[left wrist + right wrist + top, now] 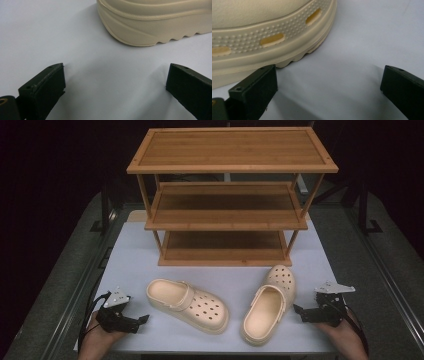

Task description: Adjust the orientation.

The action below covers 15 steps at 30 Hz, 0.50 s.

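As seen from the high view, two cream foam clogs lie on the pale table [135, 255] between the tongs, in front of a three-tier bamboo shoe rack [231, 195]. The left gripper [141, 320] points at the heel of the left clog [187, 304], whose long axis runs away from it toward the other hand; the right gripper [299, 310] sits just beside the right clog [268, 304], which lies lengthwise toward the rack. In the left gripper view, the jaws stand wide apart and empty, the clog's heel [155, 22] ahead. In the right gripper view, likewise empty, spread jaws flank bare table, the clog's perforated sidewall [269, 37] near one jaw.
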Tool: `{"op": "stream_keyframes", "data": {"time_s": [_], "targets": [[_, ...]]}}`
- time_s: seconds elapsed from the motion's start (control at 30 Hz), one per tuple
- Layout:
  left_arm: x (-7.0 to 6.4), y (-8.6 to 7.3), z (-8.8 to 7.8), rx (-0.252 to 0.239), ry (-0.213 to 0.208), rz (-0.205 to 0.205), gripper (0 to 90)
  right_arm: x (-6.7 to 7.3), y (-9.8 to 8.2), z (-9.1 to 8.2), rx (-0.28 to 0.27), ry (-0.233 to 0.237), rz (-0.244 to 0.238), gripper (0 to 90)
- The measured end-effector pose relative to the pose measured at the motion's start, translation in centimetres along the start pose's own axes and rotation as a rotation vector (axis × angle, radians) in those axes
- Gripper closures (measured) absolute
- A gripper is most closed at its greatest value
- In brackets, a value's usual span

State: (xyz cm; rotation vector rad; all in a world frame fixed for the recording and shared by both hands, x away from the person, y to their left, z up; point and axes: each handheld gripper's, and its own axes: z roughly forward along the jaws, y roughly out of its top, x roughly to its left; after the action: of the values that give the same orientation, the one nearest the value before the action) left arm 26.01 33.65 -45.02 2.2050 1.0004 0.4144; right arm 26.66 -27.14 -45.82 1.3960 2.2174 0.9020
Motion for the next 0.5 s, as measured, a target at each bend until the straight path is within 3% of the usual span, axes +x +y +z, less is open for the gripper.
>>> {"op": "stream_keyframes", "data": {"time_s": [0.3,0.37,0.47,0.5], "targets": [[-0.06,-0.11,-0.34,-0.015,-0.009,0.011,7.6,0.01,-0.01,0.00,-0.001,-0.001,-0.001,0.5],[-0.10,-0.17,-0.52,-0.033,-0.022,0.012,17.4,-0.01,0.00,0.00,0.000,0.000,0.000,0.5],[-0.15,-0.19,-0.71,-0.035,-0.034,0.027,21.5,0.00,0.00,0.02,0.001,0.000,-0.002,0.6],[-0.15,-0.15,-0.83,-0.036,-0.049,0.030,32.0,0.01,-0.01,0.00,0.000,0.000,0.000,0.5]]}}
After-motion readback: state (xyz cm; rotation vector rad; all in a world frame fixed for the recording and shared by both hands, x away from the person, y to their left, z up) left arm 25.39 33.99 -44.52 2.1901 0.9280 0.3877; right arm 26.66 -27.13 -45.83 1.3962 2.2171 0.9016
